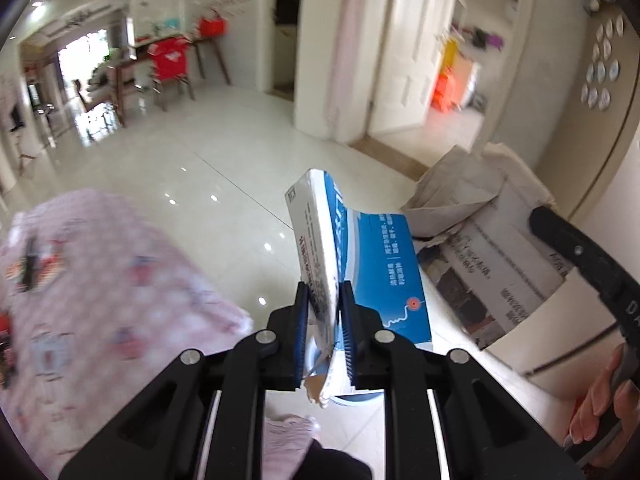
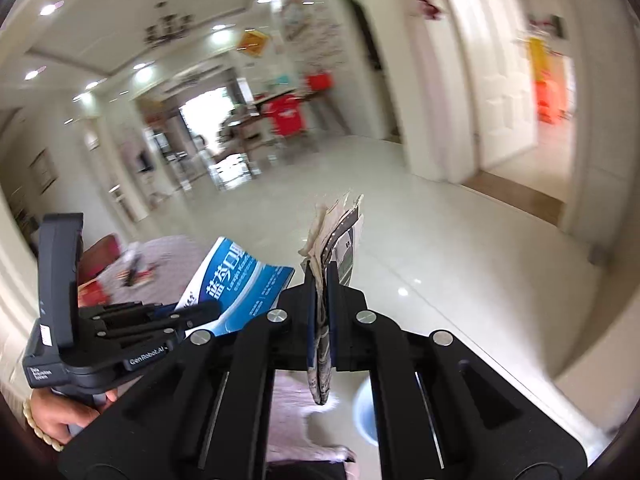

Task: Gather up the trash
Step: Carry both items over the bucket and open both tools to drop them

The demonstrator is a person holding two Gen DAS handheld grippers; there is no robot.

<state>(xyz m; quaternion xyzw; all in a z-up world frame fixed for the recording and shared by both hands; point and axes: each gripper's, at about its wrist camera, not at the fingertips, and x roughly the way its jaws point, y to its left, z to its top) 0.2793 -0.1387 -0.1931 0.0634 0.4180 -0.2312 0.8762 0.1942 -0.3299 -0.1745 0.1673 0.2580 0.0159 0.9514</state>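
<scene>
Trash in both tools: blue-white carton [image 1: 344,248] clamped in left tool [image 1: 325,322], long axis forward; folded newspaper [image 2: 334,240] pinched in right tool [image 2: 320,312]. Carton left of newspaper; bin unseen.

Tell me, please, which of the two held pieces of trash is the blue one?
The flattened carton in the left gripper; the right gripper holds grey folded newspaper.

Glossy pale tiled floor [image 1: 192,168]; table with pink patterned cloth [image 1: 100,280], small blurred items atop.

Folded newspaper [image 2: 326,280] in hand-held gripper [image 2: 321,308]
</scene>
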